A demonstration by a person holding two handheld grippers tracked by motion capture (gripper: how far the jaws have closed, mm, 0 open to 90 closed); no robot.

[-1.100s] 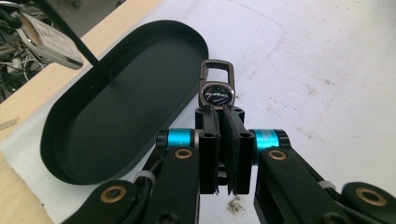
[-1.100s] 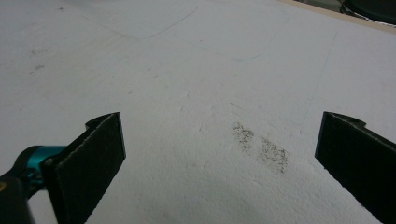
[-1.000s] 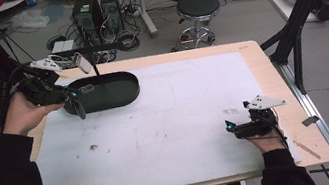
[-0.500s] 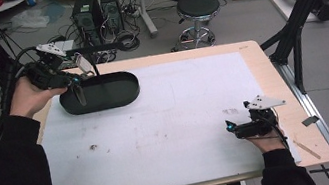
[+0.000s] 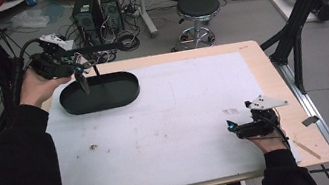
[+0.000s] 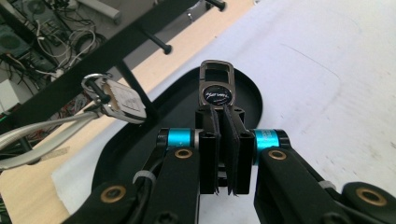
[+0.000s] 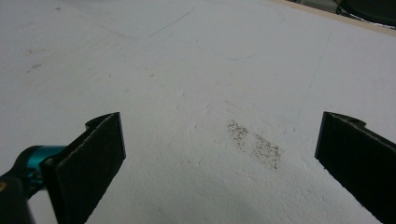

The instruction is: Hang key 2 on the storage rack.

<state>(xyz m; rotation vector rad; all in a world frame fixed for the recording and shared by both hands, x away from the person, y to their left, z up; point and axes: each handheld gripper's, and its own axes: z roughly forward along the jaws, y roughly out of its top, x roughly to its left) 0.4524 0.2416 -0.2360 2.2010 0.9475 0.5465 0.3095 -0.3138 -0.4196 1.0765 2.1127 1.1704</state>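
At the table's ten o'clock corner, the left gripper (image 5: pixel 79 72) hangs over the near-left rim of the black tray (image 5: pixel 117 96), which sits on the white mat (image 5: pixel 181 115). From above, all that shows is something thin and dark dangling from its tip. The left gripper view makes it plain: the jaws are clamped together on a key fob (image 6: pixel 215 89), a dark metal tag with a round black badge and a slot at its top, standing upright out of the pads at twelve o'clock. That same view shows a black rack (image 6: pixel 107 60) with pegs crossing the frame at eleven o'clock, and a padlock (image 6: pixel 120 100) hanging from one peg, just left of the fob and clear of it. From above, the rack reads as a thin bar (image 5: pixel 94 48) on a post rising from the tray, and the padlock is too small to pick out there.

Over at four o'clock, the right gripper (image 5: pixel 233 127) lies low on the mat in the person's hand, well apart from the tray. Its own view shows the jaws spread wide with nothing between them, bare mat below and a grey smudge (image 7: pixel 254 144) near the middle. The high view shows that smudge (image 5: pixel 230 111) just beyond the gripper's tip.
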